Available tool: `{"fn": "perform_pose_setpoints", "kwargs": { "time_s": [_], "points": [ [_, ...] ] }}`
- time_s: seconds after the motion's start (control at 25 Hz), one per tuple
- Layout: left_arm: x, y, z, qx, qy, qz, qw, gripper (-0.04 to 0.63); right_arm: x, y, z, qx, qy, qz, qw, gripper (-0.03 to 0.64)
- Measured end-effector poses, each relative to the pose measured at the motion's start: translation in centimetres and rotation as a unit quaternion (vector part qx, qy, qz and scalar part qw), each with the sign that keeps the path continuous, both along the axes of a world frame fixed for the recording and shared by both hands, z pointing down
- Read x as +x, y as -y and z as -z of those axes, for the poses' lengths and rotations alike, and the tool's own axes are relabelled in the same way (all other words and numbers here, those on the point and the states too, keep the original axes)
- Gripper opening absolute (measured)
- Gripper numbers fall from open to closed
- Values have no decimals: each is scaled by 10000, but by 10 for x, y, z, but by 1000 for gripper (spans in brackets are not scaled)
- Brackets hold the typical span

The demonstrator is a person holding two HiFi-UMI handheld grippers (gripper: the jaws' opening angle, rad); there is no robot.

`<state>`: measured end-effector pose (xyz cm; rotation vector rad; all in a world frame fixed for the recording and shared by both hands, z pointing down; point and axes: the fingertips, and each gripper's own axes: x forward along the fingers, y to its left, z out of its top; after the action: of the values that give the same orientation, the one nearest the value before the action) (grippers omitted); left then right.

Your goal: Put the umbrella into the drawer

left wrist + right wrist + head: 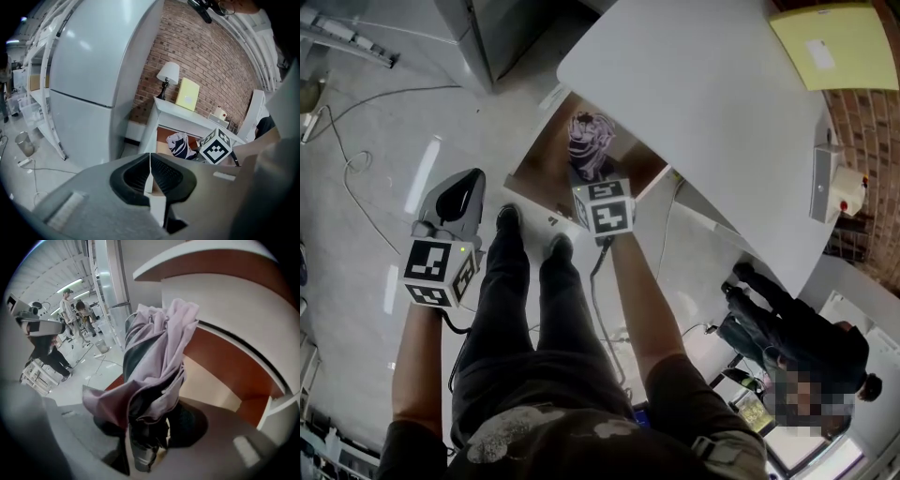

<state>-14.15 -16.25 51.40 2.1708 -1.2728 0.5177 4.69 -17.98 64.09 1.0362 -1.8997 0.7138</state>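
Grip looks sound: my right tool (145,441) is clamped near one end of the folded lilac-and-black fabric umbrella (154,357), which hangs just above the open brown-lined drawer (546,167) under the white desk (703,103). My left tool (150,176) hangs well apart from the drawer, to its left, jaws together on nothing. I judge the umbrella light, with loose, slippery cloth round a stiff core. The hold belongs on the firm shaft, not the folds, which could snag the drawer's front.
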Motion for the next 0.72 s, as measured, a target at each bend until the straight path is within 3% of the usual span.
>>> {"fn": "perform_pose_setpoints", "kwargs": {
  "time_s": [0.72],
  "points": [
    [-7,12,-38,-320,-26,-124,9994,15,13,26,-81,-394,-621,-372,9966,212]
  ]
}}
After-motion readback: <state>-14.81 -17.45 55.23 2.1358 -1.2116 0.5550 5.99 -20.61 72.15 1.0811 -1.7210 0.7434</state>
